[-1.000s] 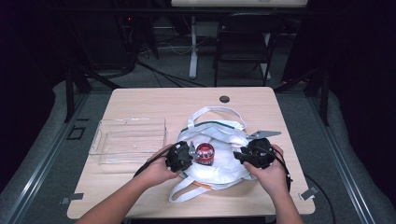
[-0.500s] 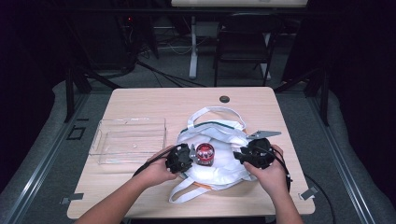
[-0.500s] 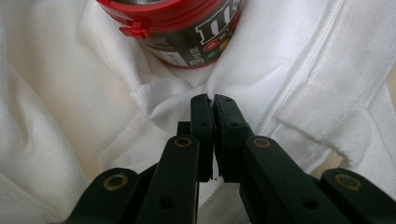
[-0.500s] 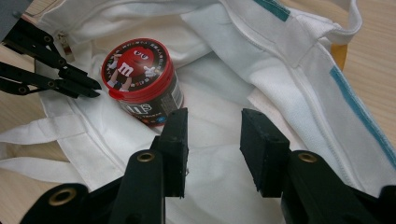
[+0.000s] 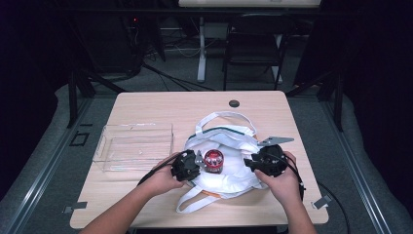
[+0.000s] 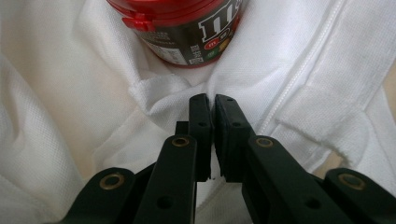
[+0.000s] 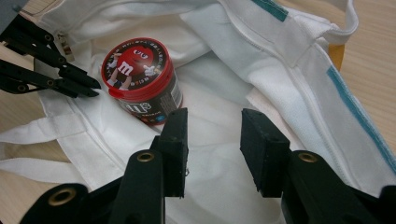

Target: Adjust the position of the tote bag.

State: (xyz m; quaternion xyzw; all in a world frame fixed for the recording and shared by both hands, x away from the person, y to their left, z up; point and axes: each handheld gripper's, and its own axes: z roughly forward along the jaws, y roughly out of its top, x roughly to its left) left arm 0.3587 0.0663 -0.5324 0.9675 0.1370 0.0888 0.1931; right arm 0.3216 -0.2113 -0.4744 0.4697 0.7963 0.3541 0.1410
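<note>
Risk, judged: the left gripper point(image 6: 212, 105) held only a thin pinch of the white tote bag point(image 5: 234, 168) at its rim. Any pull toward 9 o'clock could let the cloth slip from between the jaws, since little fabric was caught. The red-lidded candy tub point(image 7: 142, 81) sat on the cloth at about 12 o'clock from that pinch, lying tilted on the fabric. A tug on the rim could roll or tip it, or drag it along with the bag. The bag's loose handles point(image 5: 192, 200) lay toward 6 o'clock near the table point(image 5: 160, 105) edge and could snag.

Left gripper: jaws nearly together, clamped on a fold of bag cloth just below the tub.

Right gripper point(image 7: 212, 135): jaws moderately apart, nothing between them, hovering over the bag's inner cloth at 3 o'clock of the tub; contact with cloth could not be told.

A clear plastic tray point(image 5: 136, 145) stood at 9 o'clock of the bag, apart from it.
</note>
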